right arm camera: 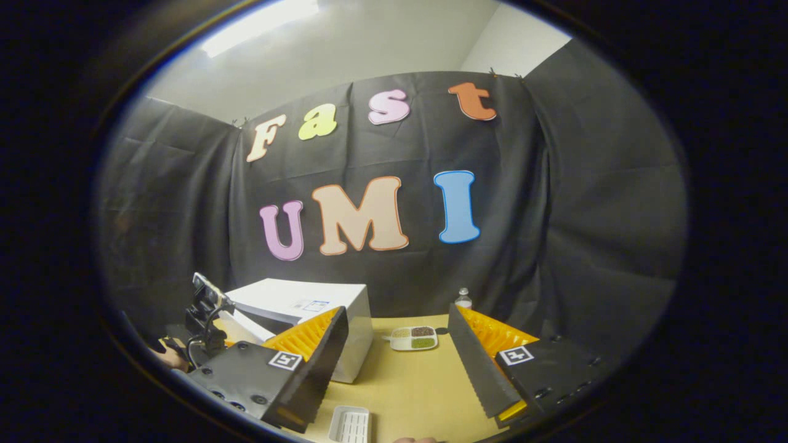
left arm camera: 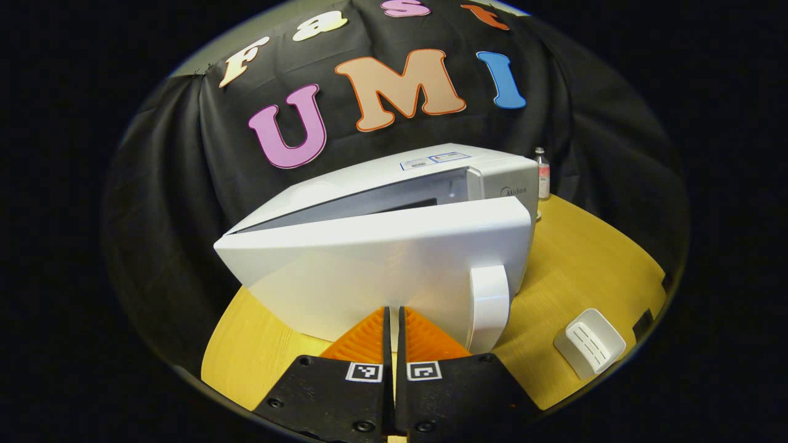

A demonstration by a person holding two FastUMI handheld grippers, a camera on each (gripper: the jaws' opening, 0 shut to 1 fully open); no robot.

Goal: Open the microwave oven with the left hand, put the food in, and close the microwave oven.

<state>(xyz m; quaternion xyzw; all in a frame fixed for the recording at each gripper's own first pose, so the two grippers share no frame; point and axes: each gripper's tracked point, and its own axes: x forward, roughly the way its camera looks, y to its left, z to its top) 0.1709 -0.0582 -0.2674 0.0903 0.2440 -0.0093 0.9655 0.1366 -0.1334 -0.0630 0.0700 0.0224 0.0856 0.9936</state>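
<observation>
A white microwave stands on the yellow round table. Its door hangs ajar, hinged at the left, with the gap widest by the handle. My left gripper is shut with nothing between its fingers, and its tips sit right at the door's front, left of the handle. In the right gripper view the microwave is at the left. Past it, a small white dish of food with several compartments rests on the table. My right gripper stands wide open above the table with nothing in it.
A white ribbed tray lies near the table's front right edge, and in the right gripper view this tray is just below my fingers. A small bottle stands behind the microwave. The black cloth wall closes the back.
</observation>
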